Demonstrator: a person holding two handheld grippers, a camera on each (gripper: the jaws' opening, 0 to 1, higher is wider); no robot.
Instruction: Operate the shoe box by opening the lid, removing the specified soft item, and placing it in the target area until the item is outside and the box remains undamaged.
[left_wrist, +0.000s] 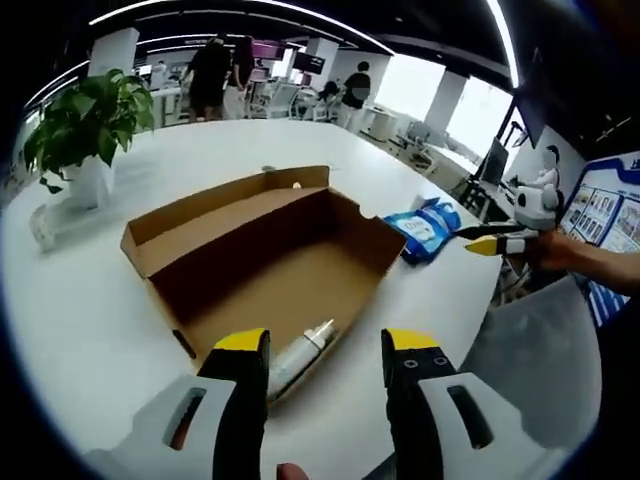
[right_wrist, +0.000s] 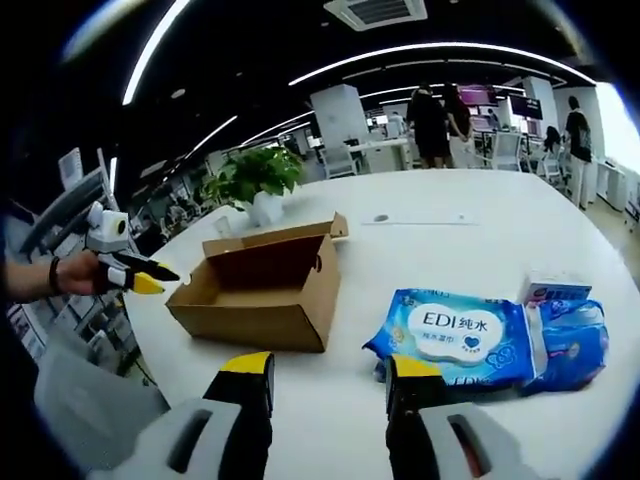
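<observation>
Jaws of both grippers parted, holding nothing: left gripper (left_wrist: 325, 350), right gripper (right_wrist: 330, 375). Shoe box (left_wrist: 262, 250), open, on white worktop (left_wrist: 90, 320) ahead of left jaws. Blue wipes pack (right_wrist: 470, 338) flat just beyond right jaws, long axis crosswise to them.

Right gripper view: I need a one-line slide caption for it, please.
Open right gripper hovers over the white table before a blue wet-wipes pack, beside the open cardboard box.
</observation>
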